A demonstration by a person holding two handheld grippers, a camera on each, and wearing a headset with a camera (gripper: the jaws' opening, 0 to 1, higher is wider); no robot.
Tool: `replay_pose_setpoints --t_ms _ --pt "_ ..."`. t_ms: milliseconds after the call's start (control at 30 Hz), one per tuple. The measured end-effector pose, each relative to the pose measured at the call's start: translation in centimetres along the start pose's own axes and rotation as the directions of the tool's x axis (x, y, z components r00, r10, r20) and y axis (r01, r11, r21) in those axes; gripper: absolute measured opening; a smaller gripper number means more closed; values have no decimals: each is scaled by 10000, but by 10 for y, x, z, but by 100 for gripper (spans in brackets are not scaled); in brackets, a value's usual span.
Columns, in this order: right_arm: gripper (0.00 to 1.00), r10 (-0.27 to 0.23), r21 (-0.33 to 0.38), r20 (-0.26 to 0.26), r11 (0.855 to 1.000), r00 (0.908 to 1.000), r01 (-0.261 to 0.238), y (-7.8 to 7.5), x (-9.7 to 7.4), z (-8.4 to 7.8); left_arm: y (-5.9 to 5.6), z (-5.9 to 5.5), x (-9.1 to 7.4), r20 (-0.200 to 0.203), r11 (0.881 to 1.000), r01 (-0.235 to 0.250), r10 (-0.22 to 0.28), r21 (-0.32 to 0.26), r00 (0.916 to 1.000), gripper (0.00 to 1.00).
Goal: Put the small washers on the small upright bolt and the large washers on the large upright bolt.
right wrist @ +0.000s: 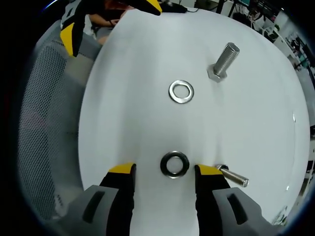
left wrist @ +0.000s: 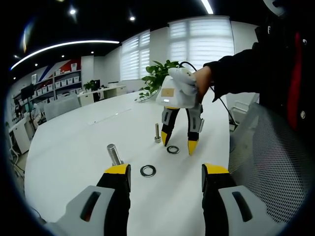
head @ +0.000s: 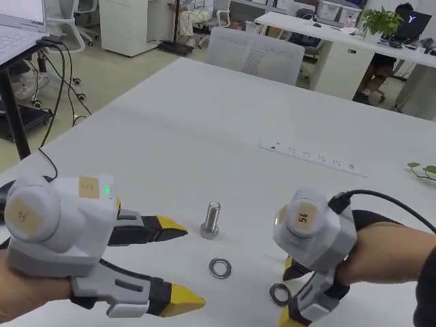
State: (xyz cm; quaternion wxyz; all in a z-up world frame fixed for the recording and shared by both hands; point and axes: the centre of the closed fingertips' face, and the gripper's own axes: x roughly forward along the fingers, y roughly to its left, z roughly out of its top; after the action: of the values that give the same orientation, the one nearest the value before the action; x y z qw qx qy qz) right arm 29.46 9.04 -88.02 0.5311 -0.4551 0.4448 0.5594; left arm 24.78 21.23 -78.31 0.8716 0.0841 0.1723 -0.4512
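Straddling the dark washer, both pairs of jaws spread

Our right gripper (right wrist: 166, 170) has its jaws wide apart, tips down close to the white table (right wrist: 123, 98). The dark washer (right wrist: 174, 164) lies flat between them, touching neither as far as we can see. The small bolt (right wrist: 234, 178) stands at 3 o'clock of that washer, just beside one jaw tip. At 12 o'clock of it lies the silver washer (right wrist: 181, 91), flat and well apart. At 1 o'clock, further out, the large bolt (right wrist: 224, 61) stands on its head. Our left gripper (left wrist: 166, 171) also has its jaws spread and grips nothing. In its own view the silver washer sits just ahead between the tips, with the large bolt at 10 o'clock. We count two washers and two bolts. Both washers lie on the table, off the bolts.
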Motion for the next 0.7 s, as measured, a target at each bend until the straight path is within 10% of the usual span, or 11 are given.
replay_pose_setpoints --t_ms 700 --pt "32 -155 -42 -65 9999 9999 155 -1 1 5 0 0 -1 22 10000 -42 42 -15 10000 57"
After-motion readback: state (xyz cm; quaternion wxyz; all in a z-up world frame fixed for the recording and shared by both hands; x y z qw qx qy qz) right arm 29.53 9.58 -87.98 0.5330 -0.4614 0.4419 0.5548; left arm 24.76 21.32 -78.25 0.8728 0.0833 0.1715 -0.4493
